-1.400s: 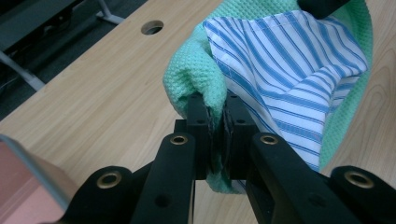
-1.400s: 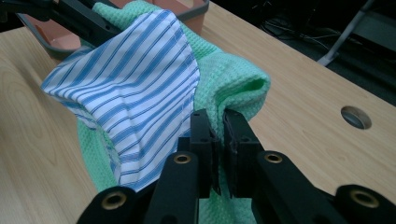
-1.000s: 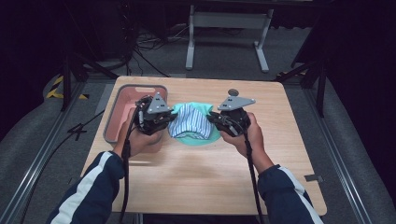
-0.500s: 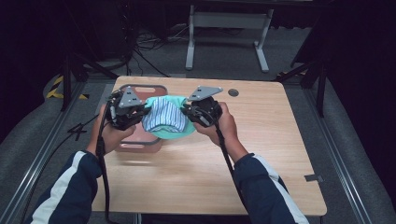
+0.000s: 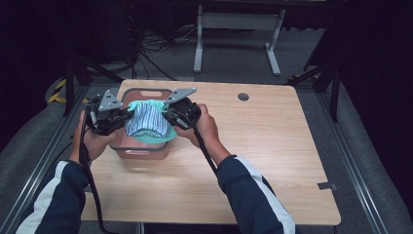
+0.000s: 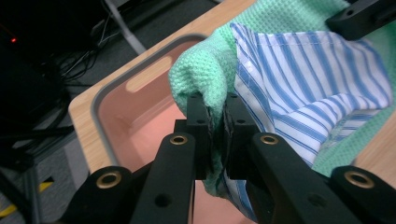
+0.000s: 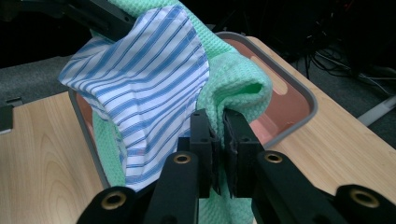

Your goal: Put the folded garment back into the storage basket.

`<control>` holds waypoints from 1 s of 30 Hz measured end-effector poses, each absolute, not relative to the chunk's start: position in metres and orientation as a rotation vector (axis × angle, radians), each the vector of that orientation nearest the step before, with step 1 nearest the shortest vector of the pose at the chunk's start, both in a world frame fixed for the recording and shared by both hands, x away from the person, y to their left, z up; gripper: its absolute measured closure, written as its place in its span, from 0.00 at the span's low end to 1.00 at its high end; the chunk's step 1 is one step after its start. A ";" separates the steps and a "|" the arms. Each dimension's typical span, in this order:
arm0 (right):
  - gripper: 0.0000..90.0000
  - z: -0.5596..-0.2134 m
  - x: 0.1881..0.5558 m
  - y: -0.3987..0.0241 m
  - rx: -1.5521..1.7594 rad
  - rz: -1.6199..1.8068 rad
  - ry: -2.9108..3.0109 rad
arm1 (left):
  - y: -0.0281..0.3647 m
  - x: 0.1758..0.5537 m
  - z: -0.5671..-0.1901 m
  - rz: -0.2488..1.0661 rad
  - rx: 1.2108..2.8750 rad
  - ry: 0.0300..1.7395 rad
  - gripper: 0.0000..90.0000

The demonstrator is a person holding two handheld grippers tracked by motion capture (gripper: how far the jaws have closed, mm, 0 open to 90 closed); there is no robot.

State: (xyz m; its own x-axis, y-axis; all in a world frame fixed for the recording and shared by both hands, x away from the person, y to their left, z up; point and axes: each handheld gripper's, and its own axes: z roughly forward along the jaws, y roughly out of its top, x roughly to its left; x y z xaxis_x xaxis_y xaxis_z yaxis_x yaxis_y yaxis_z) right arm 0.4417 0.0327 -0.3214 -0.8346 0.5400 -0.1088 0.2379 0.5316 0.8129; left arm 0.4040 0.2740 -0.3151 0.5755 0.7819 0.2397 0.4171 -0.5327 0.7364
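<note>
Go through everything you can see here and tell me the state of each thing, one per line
Left gripper: shut on the cloths' edge.
Right gripper: shut on the opposite edge.
Green waffle cloth: held up between both grippers, over the bin.
Striped cloth: lying on the green cloth, pinched together with it.
Pink bin: upright on the table, open-topped, what shows of its inside bare.
Table: bare wood, bin at its left.

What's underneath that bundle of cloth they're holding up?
A pink bin sits under the green towel and striped cloth held by the left gripper and right gripper. Its visible floor looks bare; the cloths hide the rest.
</note>
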 end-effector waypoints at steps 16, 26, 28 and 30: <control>0.92 -0.345 0.457 0.075 0.659 1.201 2.484 | 0.303 0.413 -0.332 0.751 2.174 1.037 0.93; 0.92 -0.361 0.462 0.084 0.680 1.165 2.513 | 0.301 0.422 -0.352 0.714 2.197 1.056 0.92; 0.92 -0.364 0.463 0.085 0.681 1.160 2.524 | 0.300 0.424 -0.356 0.714 2.199 1.057 0.92; 0.92 -0.368 0.464 0.085 0.682 1.148 2.528 | 0.299 0.425 -0.360 0.700 2.204 1.060 0.92</control>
State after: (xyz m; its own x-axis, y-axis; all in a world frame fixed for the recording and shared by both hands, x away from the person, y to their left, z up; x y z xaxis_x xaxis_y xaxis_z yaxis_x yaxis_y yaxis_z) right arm 0.4644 0.0852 -0.3676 -0.8487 0.5256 -0.0587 0.3016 0.5723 0.7626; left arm 0.4252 0.2992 -0.3600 0.5444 0.8144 0.2009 0.5047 -0.5094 0.6970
